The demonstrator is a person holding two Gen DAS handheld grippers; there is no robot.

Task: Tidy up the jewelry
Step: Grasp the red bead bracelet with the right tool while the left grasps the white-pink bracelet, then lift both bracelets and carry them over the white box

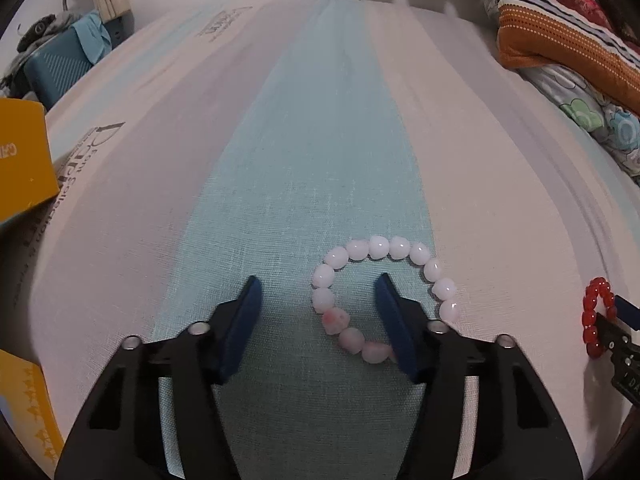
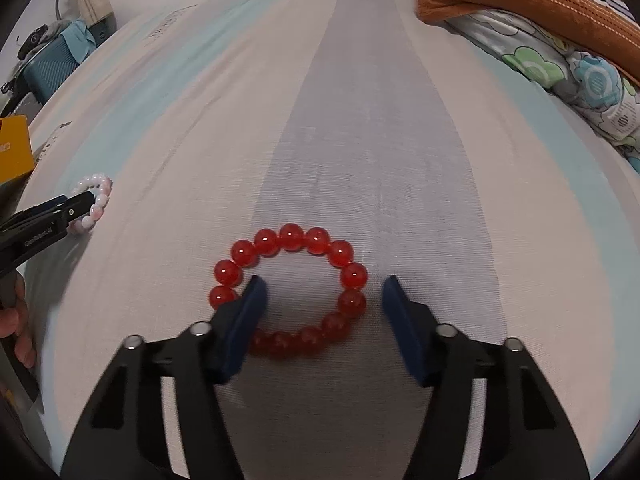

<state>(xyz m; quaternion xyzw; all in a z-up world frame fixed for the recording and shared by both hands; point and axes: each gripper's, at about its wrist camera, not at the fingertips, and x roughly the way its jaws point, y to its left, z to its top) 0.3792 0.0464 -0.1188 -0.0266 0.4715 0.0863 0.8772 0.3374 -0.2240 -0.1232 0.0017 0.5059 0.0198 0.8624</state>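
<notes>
A pale pink bead bracelet (image 1: 378, 246) lies flat on the striped bed sheet (image 1: 320, 140). My left gripper (image 1: 318, 277) hangs over it, open: the right finger stands inside the ring, the ring's left side lies between the jaws, and the left pad is clear of the beads. A red bead bracelet (image 2: 292, 236) lies on a grey stripe. My right gripper (image 2: 323, 278) is open over it, its left finger at the ring's left side, its right pad apart from the beads. Each wrist view catches the other set at its edge: red bracelet (image 1: 596, 308), pink bracelet (image 2: 100, 188).
A yellow box (image 1: 24, 152) sits at the sheet's left edge, with a teal case (image 1: 56, 68) behind it. An orange striped pillow (image 1: 560, 40) and a floral quilt (image 1: 600, 120) lie along the right. A hand (image 2: 18, 320) shows at the left.
</notes>
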